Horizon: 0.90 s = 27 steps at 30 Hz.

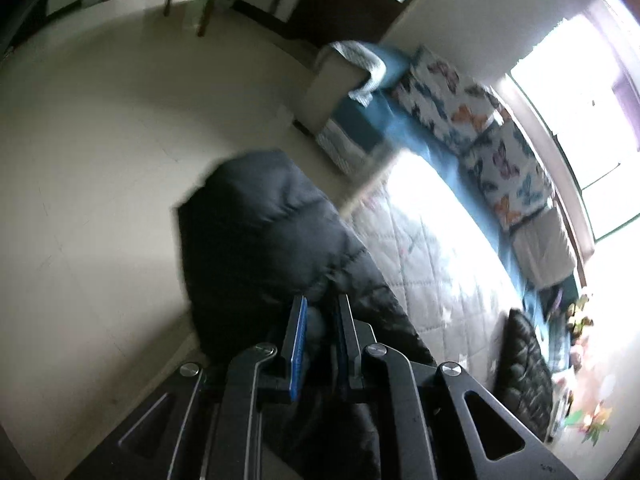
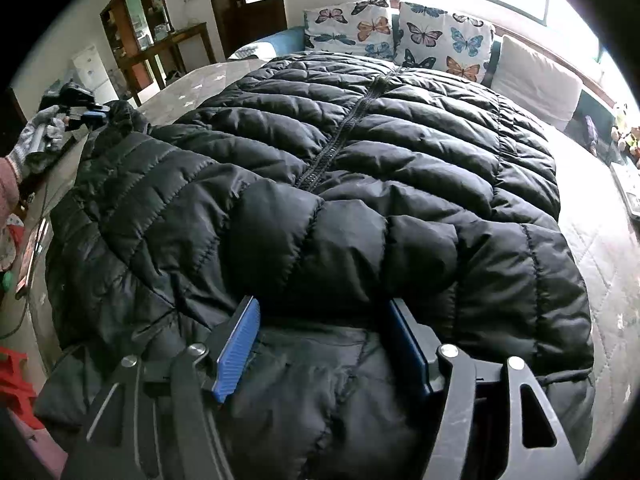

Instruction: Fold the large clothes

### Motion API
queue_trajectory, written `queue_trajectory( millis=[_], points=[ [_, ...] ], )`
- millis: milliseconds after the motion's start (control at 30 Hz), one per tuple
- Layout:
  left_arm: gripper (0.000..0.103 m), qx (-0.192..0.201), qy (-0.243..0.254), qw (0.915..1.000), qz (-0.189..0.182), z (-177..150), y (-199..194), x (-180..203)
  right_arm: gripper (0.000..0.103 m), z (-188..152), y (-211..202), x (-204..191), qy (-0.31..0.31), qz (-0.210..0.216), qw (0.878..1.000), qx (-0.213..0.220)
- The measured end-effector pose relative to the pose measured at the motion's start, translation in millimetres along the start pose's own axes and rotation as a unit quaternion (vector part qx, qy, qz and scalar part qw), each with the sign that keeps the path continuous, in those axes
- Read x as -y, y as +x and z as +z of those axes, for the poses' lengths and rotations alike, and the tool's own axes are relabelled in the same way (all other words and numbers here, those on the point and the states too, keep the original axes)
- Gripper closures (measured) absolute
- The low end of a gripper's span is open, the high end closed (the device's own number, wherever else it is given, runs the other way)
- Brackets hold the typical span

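Note:
A large black quilted puffer jacket [image 2: 360,160] lies spread over the bed, zip up the middle. My right gripper [image 2: 322,340] hovers over its near hem, jaws wide apart; a puffy fold sits between the blue pads [image 2: 236,348] and the left pad's face is bare. My left gripper [image 1: 322,320] is shut on the sleeve [image 1: 260,232], which hangs lifted over the floor beside the bed. In the right wrist view the left gripper [image 2: 102,112] shows at the far left, held by a gloved hand [image 2: 36,144] and pinching the sleeve end.
A pale quilted bedspread [image 2: 600,248] covers the bed. Butterfly pillows [image 2: 440,36] and a white cushion [image 2: 536,76] line the window side. A wooden desk [image 2: 188,44] and shelves stand beyond. Small items lie along the bed's left edge [image 2: 32,252]; toys [image 2: 628,132] sit at the right.

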<state>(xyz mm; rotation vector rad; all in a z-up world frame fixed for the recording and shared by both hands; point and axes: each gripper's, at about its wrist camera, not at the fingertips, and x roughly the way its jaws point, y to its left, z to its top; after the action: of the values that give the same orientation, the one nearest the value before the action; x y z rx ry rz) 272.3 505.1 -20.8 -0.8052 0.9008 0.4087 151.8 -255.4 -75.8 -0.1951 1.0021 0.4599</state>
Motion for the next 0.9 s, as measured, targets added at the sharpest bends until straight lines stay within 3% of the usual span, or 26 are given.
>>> queue_trajectory(
  millis=[67,133,200,300,400,533,667,767,833,900],
  points=[
    [0.067,0.0,-0.017,0.9997,0.017,3.0,-9.6,-14.3,0.03,0.0,-0.2,-0.1,0.0,0.0,1.0,0.001],
    [0.041,0.015,-0.043,0.9989,0.015,3.9,-19.6,-32.7,0.03,-0.3,-0.2,0.1,0.0,0.0,1.0,0.003],
    [0.036,0.031,-0.08,0.9963,-0.003,6.7,-24.2,-54.8,0.03,-0.4,-0.4,0.1,0.0,0.0,1.0,0.003],
    [0.029,0.017,-0.127,0.991,-0.039,8.4,-20.6,-85.1,0.03,-0.4,-0.4,0.1,-0.001,0.0,1.0,0.002],
    [0.029,-0.001,-0.129,0.9913,-0.027,8.3,-5.7,-95.6,0.029,-0.4,-0.7,0.1,-0.001,0.0,1.0,0.003],
    [0.029,-0.012,-0.142,0.9885,-0.05,1.2,18.1,-91.4,0.029,-0.4,-0.6,0.0,-0.002,0.001,1.0,0.003],
    [0.031,0.014,-0.129,0.9908,-0.037,-0.9,31.4,-78.5,0.029,-0.6,-0.7,-0.1,-0.003,0.0,1.0,0.003],
    [0.05,0.034,-0.144,0.9863,-0.072,0.1,38.2,-72.4,0.029,-0.5,-0.6,-0.4,-0.003,-0.001,1.0,0.003],
    [0.071,0.045,-0.148,0.9827,-0.102,3.3,41.9,-67.0,0.029,-0.9,-0.7,-0.4,-0.005,-0.002,1.0,0.002],
    [0.083,0.055,-0.138,0.9809,-0.126,8.8,40.3,-59.1,0.029,-0.8,-0.5,-0.2,-0.006,-0.004,1.0,0.001]
  ],
)
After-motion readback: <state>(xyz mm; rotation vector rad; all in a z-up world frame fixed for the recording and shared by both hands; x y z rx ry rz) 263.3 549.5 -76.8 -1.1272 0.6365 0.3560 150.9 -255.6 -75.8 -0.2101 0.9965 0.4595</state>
